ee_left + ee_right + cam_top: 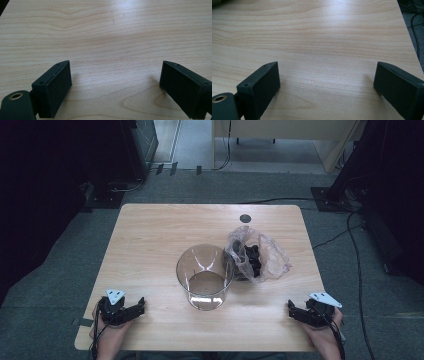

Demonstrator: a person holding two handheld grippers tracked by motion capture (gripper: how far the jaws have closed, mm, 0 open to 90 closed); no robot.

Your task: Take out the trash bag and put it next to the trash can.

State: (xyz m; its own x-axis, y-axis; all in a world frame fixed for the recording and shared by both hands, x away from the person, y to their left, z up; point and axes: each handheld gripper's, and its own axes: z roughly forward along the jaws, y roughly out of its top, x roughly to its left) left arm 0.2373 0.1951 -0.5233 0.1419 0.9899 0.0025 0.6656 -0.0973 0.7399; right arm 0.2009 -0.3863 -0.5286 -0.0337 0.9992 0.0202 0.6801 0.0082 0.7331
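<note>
My left gripper (pixel 141 306) rests at the near left of the tabletop (pixel 150 235), jaws spread wide with nothing but bare wood between them; my right gripper (pixel 290 309) sits at the near right corner, jaws equally apart and empty. Ahead of both, near the middle, stands the clear glass jar (pixel 204 276), upright and open at the top; touching its far right side slumps the thin plastic bag (pixel 257 254), its mouth loose and a heap of small dark pieces (pixel 252 260) inside; I cannot tell what they are.

I judge the jar the main hazard; its wall is smooth and it could slide or tip if one gripper pushes it while the other works the bag leaning against it; pulling the bag away carelessly may drag the jar along. The film is flimsy; a pinch on the wrong fold could tear it or spill the pieces across the wood; glare on the glass also hides its rim from me.
</note>
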